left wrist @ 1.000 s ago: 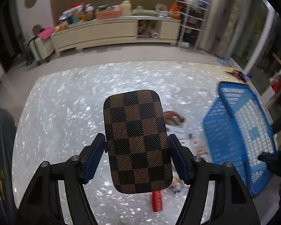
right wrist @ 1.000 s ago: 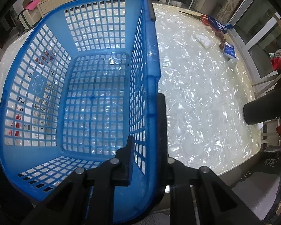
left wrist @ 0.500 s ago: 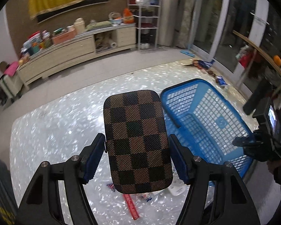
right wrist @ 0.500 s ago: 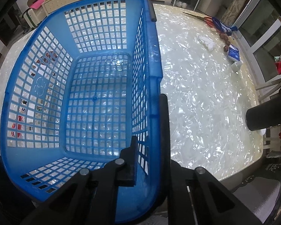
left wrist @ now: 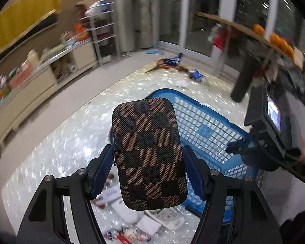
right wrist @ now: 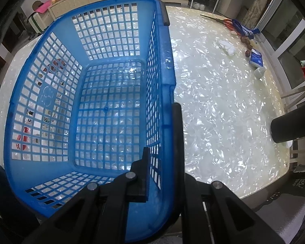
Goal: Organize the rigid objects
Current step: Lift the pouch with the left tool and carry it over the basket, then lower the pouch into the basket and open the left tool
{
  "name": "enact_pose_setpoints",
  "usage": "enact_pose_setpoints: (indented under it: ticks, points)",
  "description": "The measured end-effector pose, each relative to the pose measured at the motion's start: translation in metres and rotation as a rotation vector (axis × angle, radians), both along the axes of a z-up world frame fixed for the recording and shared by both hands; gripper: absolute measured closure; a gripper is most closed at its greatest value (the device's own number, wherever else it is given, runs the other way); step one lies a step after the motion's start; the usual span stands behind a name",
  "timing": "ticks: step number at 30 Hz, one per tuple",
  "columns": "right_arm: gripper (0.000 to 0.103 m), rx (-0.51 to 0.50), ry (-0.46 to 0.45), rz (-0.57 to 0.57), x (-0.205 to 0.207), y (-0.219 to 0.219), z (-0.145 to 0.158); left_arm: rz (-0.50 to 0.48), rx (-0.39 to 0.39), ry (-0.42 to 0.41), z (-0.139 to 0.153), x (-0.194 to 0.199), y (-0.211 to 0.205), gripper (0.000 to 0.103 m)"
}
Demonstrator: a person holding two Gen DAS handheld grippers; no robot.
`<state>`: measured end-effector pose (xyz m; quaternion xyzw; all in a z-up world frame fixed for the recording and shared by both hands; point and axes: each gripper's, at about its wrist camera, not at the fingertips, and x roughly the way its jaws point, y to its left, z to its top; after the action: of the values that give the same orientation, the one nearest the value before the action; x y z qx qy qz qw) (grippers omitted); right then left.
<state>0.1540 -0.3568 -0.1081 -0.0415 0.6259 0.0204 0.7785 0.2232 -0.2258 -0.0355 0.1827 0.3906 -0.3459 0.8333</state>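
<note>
A brown and black checkered case (left wrist: 148, 152) with rounded corners stands upright between the blue pads of my left gripper (left wrist: 149, 170), which is shut on its two long sides. It hangs above the glossy white table, in front of a blue lattice basket (left wrist: 213, 134). In the right wrist view the same blue basket (right wrist: 91, 105) has nothing inside; my right gripper (right wrist: 162, 152) is shut on its right wall near the front corner, one finger inside and one outside. The right gripper (left wrist: 244, 148) also shows in the left wrist view at the basket's far rim.
Small items lie on the table under the case: a white remote (left wrist: 168, 217), white boxes and red packets (left wrist: 122, 238). Scissors (right wrist: 225, 21), a blue packet (right wrist: 256, 58) and white bits sit at the far right of the table (right wrist: 223, 111). A cluttered sideboard (left wrist: 40, 77) lines the wall.
My left gripper has swung right with the case and rolled, so the basket now lies right behind the case. The right gripper's fingers closed a little tighter on the basket wall.
</note>
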Motion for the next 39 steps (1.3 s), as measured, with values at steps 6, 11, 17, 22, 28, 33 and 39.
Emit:
enact_pose_setpoints:
  ticks: [6,11,17,22,28,33,39]
  points:
    - [0.096,0.025,-0.004,-0.003,0.000,-0.004,-0.002,-0.092,0.063,0.005,-0.020,0.012,-0.031,0.031]
    - [0.096,0.048,-0.010,-0.008,0.000,-0.007,-0.001,-0.200,0.090,0.027,-0.032,0.014,-0.049,0.031]
    - [0.096,0.072,-0.020,-0.016,-0.002,-0.011,0.000,-0.212,0.144,0.051,-0.058,0.027,-0.065,0.031]
    - [0.096,0.083,-0.017,-0.017,0.000,-0.011,-0.002,-0.266,0.200,0.079,-0.075,0.031,-0.075,0.031]
    - [0.096,0.088,-0.016,-0.018,0.001,-0.011,-0.004,-0.299,0.282,0.085,-0.094,0.034,-0.087,0.031]
    - [0.096,0.093,-0.018,-0.019,0.002,-0.012,-0.005,-0.309,0.325,0.111,-0.107,0.033,-0.093,0.031]
    - [0.096,0.092,-0.020,-0.023,0.002,-0.012,-0.007,-0.319,0.369,0.122,-0.111,0.033,-0.097,0.031]
